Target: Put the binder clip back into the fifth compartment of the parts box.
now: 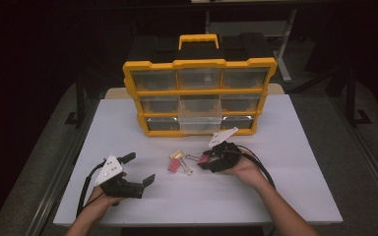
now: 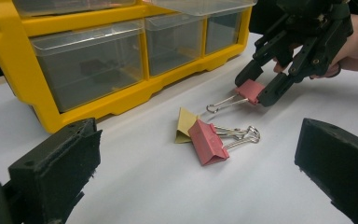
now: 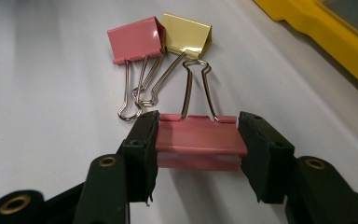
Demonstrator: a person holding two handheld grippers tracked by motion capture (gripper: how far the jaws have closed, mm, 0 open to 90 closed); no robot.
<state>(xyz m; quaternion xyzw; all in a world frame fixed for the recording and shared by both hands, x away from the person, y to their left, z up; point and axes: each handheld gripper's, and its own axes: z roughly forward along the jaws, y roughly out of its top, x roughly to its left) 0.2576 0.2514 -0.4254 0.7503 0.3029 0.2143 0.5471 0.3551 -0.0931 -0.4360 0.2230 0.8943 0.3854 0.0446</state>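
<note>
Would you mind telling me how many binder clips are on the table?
3: a pink clip between the right hand-held gripper's jaws, plus a pink one and a yellow one side by side beyond it.

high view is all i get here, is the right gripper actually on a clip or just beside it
Observer: On it. The right gripper has both jaws against the ends of a pink binder clip.
Operator: any other clips close by
Observer: Yes, a second pink clip and a yellow clip lie side by side just beyond it.
Operator: left one holding anything
Observer: No, the left gripper is open, with only bare table between its jaws.
</note>
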